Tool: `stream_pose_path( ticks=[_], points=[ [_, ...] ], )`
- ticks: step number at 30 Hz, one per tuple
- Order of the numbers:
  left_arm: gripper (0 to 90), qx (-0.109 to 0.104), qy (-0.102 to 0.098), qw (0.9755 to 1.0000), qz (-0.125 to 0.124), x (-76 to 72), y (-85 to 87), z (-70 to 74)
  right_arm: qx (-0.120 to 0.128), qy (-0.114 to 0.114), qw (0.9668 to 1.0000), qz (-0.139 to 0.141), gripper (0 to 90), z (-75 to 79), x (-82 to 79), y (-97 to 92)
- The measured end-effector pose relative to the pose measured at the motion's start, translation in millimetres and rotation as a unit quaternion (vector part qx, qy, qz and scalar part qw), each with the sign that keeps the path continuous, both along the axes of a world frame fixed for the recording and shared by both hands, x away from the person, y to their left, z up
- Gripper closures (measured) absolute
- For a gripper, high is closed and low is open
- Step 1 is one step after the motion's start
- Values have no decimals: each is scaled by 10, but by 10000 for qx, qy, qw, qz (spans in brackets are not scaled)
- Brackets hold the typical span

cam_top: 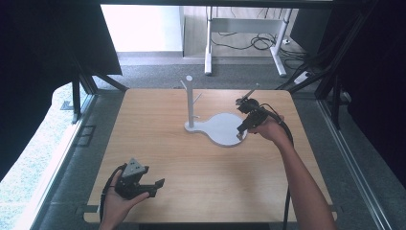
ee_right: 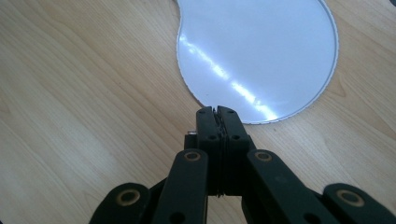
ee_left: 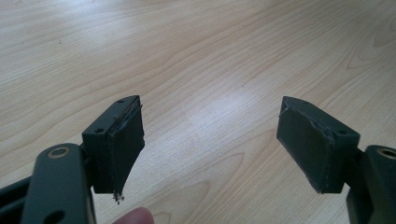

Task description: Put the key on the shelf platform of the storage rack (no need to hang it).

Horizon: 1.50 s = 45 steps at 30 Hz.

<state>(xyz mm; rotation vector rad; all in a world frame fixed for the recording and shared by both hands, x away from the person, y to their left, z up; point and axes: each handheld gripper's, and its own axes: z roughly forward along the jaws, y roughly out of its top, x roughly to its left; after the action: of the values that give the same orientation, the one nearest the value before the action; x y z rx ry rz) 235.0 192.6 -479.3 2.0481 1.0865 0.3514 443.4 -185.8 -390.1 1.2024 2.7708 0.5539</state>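
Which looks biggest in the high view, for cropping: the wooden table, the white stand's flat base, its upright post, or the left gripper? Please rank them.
1. wooden table, by far.
2. flat base.
3. left gripper and upright post: unsure. The post is longer but thin, and the gripper sits nearer the camera.

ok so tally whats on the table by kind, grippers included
white stand with pegged post and flat base: 1
hand-held grippers: 2, left gripper with fingers open, right gripper with fingers shut at the base's edge
total: 3
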Motion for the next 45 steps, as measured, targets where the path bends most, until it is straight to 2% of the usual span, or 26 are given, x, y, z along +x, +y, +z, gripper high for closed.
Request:
stream_pose_path(
  ticks=[10,18,28,32,45],
  points=[
    [229,-12,33,10000,29,5,14,1,66,34,9999,-154,895,11,119,20],
    [229,-48,19,10000,54,6,24,4,145,21,9995,-288,895,-43,261,50],
    [231,-27,-4,10000,-4,-1,9,7,181,93,9993,-308,895,-158,360,142],
    [232,-15,4,10000,-5,9,20,0,104,113,9993,-335,895,-212,413,173],
    [232,-13,15,10000,-6,13,22,-5,103,93,9994,-327,895,-279,534,236]
  ],
)
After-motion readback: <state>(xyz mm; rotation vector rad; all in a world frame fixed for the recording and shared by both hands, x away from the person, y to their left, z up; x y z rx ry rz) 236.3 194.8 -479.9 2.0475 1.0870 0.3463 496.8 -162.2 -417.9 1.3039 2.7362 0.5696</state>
